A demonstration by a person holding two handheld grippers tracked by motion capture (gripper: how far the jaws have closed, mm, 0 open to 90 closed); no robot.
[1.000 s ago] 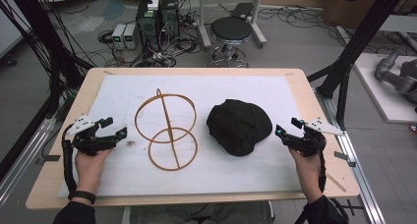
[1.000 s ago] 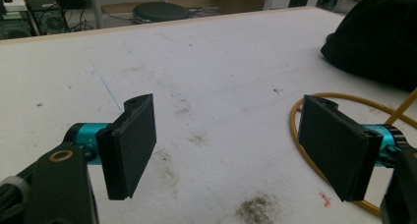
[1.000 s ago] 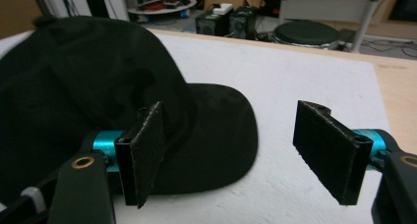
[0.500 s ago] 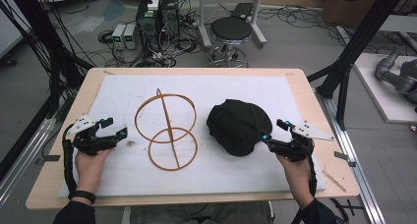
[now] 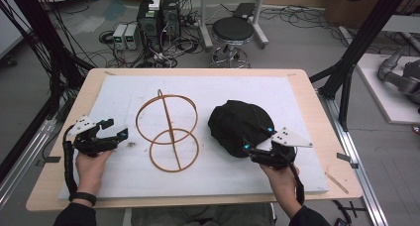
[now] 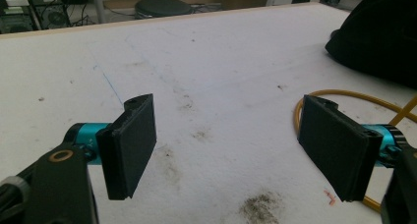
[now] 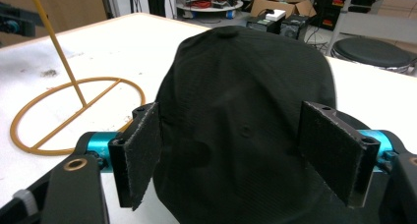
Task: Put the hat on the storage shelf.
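The right gripper [image 5: 257, 147] has its jaws spread wide at the near edge of one black cap [image 5: 241, 127], which lies right of centre on the white worktop [image 5: 277, 94]. The left gripper [image 5: 111, 136], equally wide open and empty, sits near the left edge beside one wire stand [image 5: 167, 132] of yellow-brown hoops.

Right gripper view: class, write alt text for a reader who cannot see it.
A black cap sits between the open fingers of the right gripper, on a white tabletop. A yellow wire stand rises at left.
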